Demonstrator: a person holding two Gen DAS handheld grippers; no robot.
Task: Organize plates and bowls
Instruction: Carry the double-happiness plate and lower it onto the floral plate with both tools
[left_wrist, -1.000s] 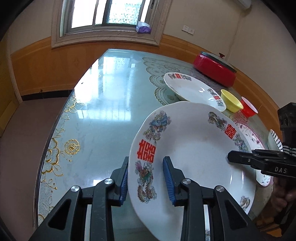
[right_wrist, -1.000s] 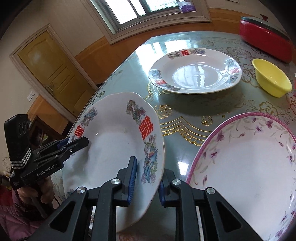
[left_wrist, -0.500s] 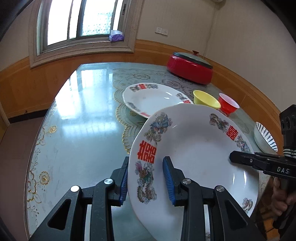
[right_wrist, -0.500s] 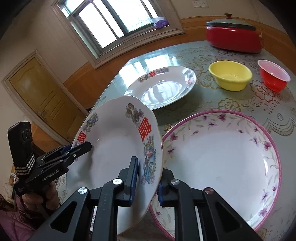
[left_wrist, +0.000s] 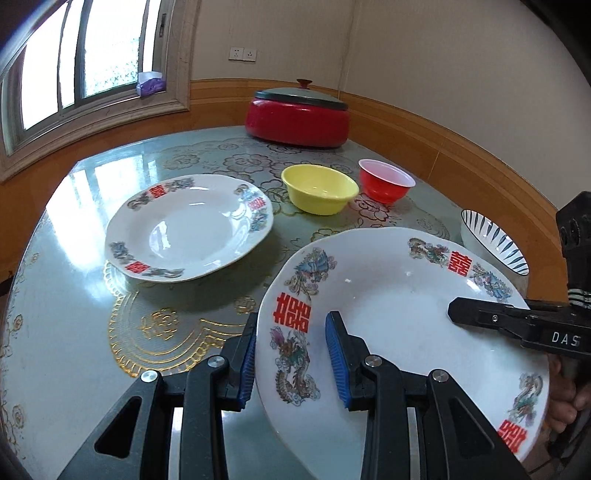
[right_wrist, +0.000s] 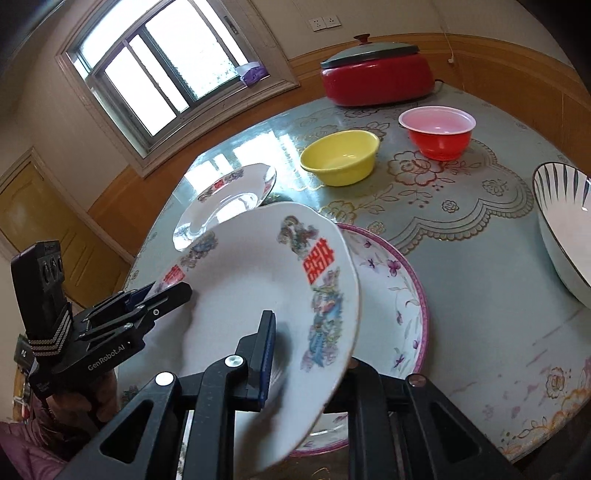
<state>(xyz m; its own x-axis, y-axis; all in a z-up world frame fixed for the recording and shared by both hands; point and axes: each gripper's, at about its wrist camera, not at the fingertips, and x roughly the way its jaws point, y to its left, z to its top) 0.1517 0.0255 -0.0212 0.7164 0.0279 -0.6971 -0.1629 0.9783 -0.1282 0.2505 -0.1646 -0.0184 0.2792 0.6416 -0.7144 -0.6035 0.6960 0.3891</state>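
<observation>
On my left, the left gripper (left_wrist: 291, 358), marked "GenRobot.AI", is clamped on the rim of the dragon-and-phoenix plate (left_wrist: 399, 317) with its red double-happiness characters. I hold this plate tilted above the pink-rimmed floral plate (right_wrist: 395, 295). At its opposite edge my right gripper (right_wrist: 306, 354), lettered "DAS", grips the same plate. Beyond it sit a yellow bowl (left_wrist: 319, 188) and a red bowl (left_wrist: 386, 184).

Plate carried over the desk
Both grippers' jaws clamped the phoenix plate (right_wrist: 258, 295), tilted above the pink-rimmed plate (right_wrist: 399, 314); yellow bowl (right_wrist: 341, 157) sat far.
</observation>
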